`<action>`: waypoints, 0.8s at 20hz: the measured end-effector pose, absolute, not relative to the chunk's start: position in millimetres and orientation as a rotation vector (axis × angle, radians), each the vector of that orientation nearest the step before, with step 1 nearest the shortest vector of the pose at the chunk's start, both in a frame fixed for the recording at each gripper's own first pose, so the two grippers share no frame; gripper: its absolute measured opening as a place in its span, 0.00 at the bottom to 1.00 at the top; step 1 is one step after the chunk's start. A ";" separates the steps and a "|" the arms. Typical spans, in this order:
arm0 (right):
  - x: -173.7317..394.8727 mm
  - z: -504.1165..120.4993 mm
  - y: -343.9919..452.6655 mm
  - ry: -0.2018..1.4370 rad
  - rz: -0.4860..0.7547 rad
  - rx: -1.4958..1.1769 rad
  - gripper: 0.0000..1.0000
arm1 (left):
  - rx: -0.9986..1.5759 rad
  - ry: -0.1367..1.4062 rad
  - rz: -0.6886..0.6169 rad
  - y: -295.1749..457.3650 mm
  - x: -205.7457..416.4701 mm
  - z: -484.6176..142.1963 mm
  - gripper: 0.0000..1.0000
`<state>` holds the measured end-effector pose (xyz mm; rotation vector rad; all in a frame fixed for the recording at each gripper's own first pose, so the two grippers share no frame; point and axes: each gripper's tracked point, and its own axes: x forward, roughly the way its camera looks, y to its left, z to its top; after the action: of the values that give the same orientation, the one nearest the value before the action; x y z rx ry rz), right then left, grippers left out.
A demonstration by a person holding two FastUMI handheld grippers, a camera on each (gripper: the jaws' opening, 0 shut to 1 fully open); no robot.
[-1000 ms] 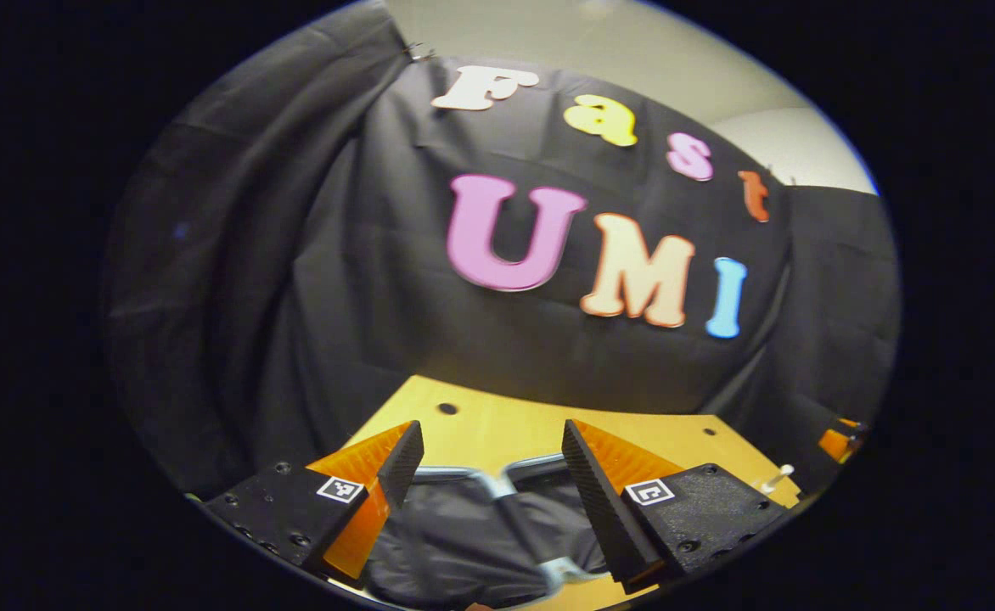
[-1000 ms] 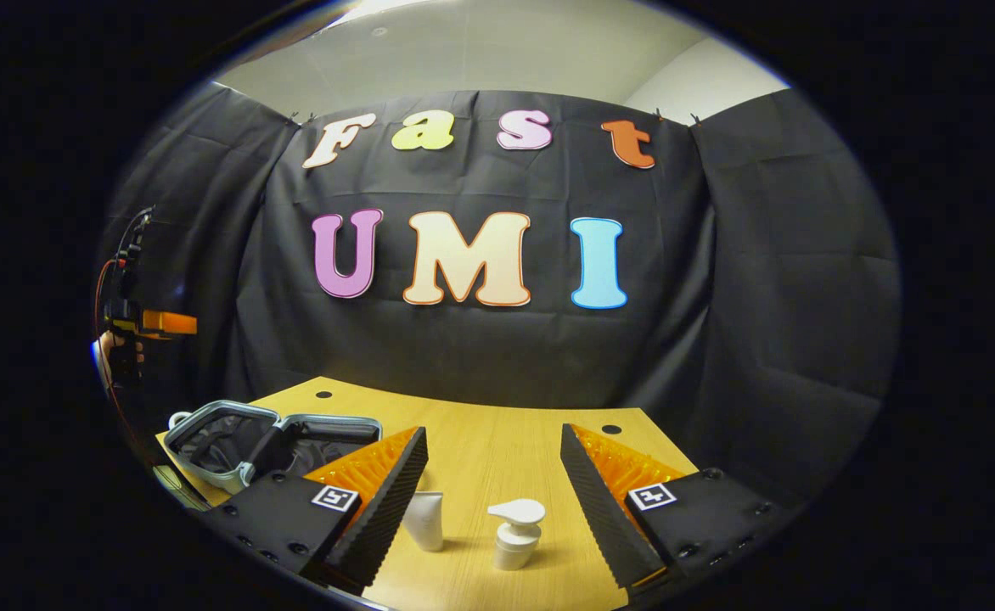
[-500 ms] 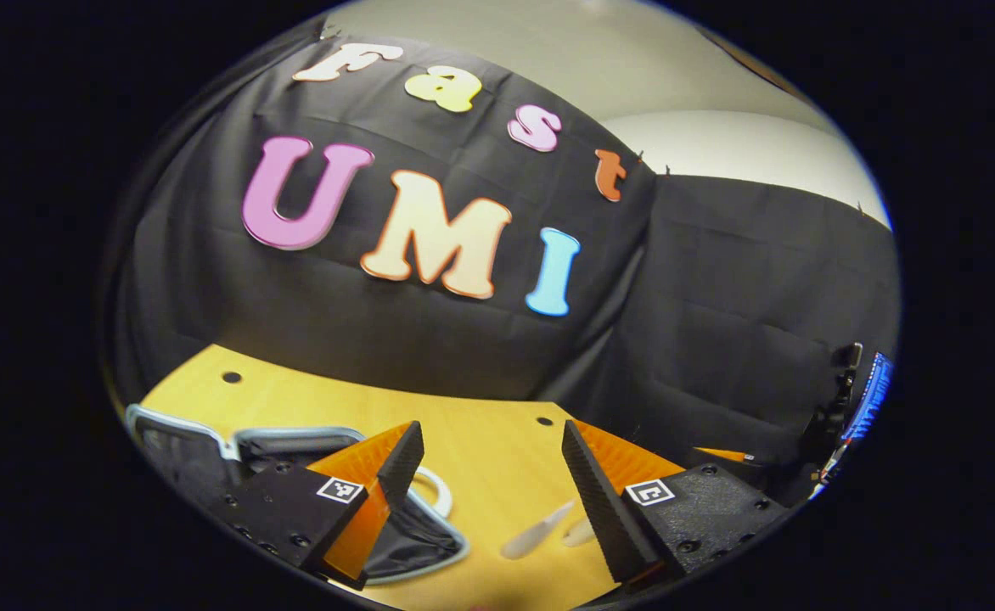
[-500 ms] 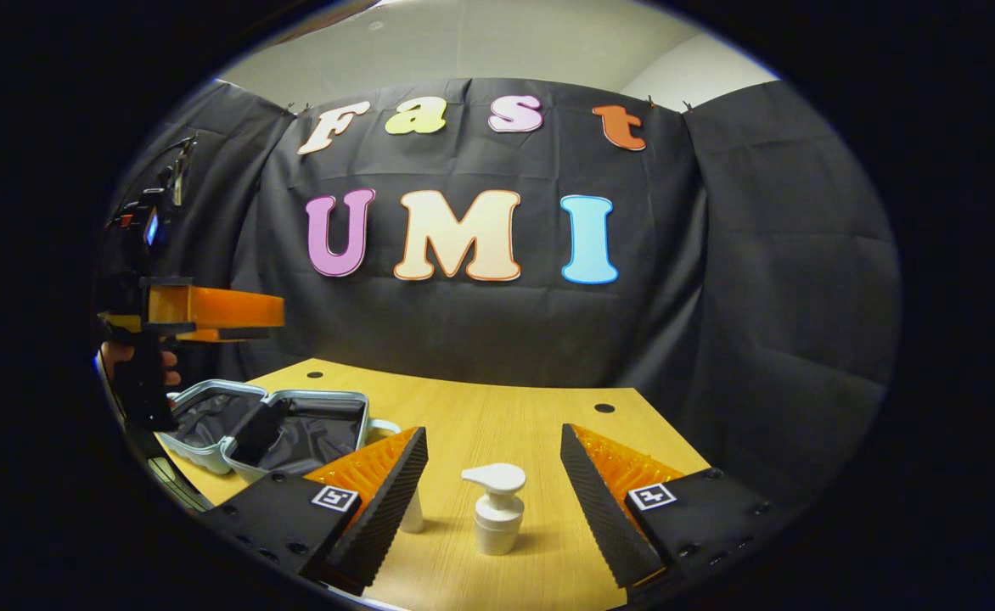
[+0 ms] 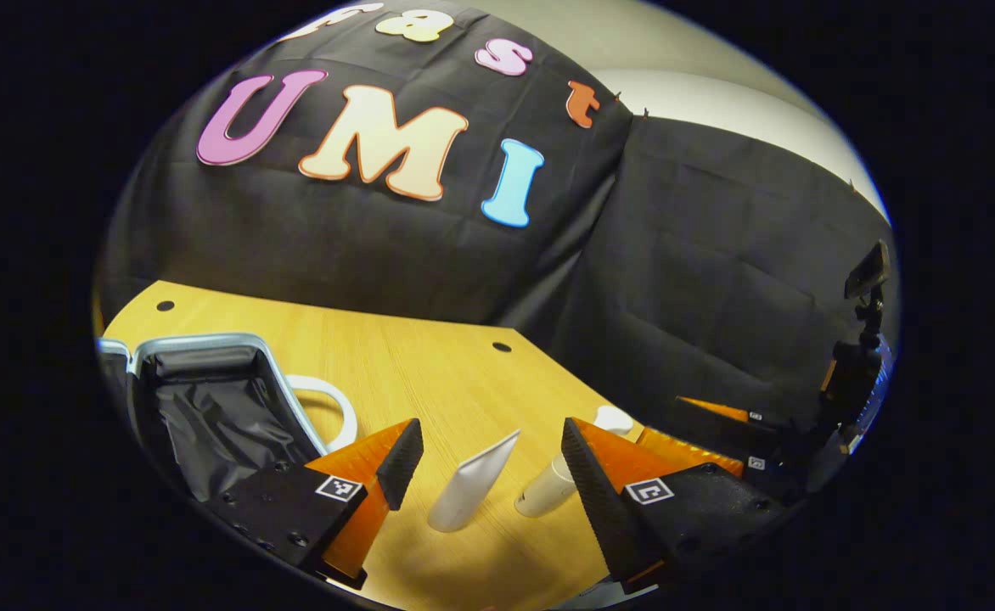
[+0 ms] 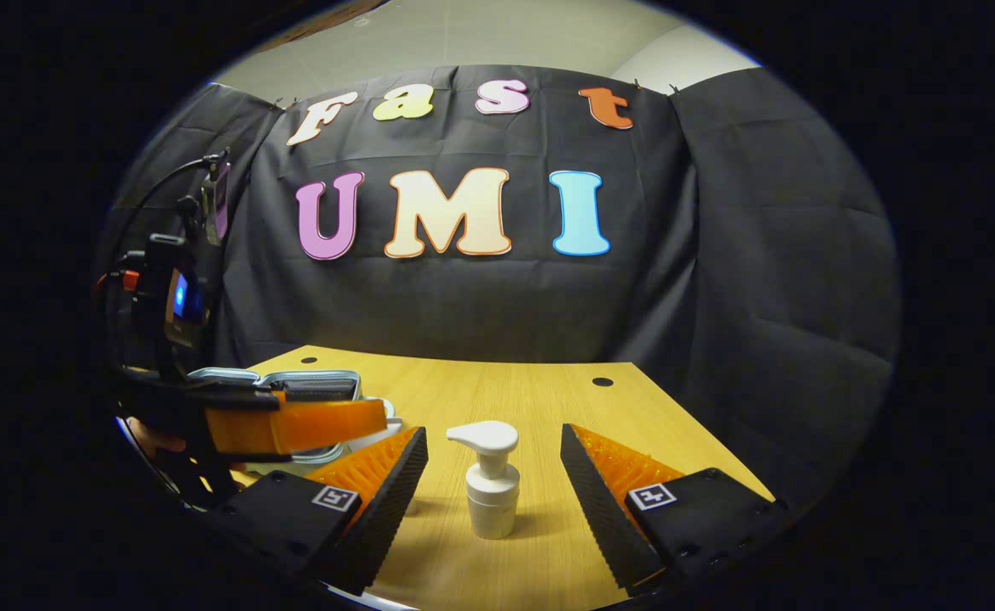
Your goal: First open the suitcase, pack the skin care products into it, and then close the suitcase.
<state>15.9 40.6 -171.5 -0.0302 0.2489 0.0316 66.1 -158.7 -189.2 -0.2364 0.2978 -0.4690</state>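
Suitcase [image 5: 209, 407] lay open left of the left gripper [image 5: 482, 445], which had swung off it toward the white tube [image 5: 474, 482] standing between its spread fingers; the right gripper [image 6: 494, 458], also spread, had closed in on the pump bottle [image 6: 491, 488]. Packing looked about to start.

The suitcase [image 5: 209, 407] lies open on the wooden table, its dark lining exposed inside a silver-grey rim. Near it a white tube [image 5: 472, 484] stands upright, just beside a white pump bottle [image 6: 491, 488], also upright.
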 end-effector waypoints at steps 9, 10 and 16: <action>19.0 -198.0 33.7 0.285 0.028 -0.039 1.00 | -0.228 0.399 -0.472 -165.6 70.9 -244.6 0.73; 21.1 -199.9 34.5 0.286 0.033 -0.044 0.99 | -0.226 0.402 -0.473 -167.5 71.8 -247.4 0.70; 30.1 -217.4 33.8 0.314 0.037 -0.035 0.99 | -0.237 0.402 -0.482 -170.2 76.3 -252.1 0.31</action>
<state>30.1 33.8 -217.4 -0.0349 0.3144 0.0373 76.3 -170.2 -252.1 -0.2373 0.4016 -0.4822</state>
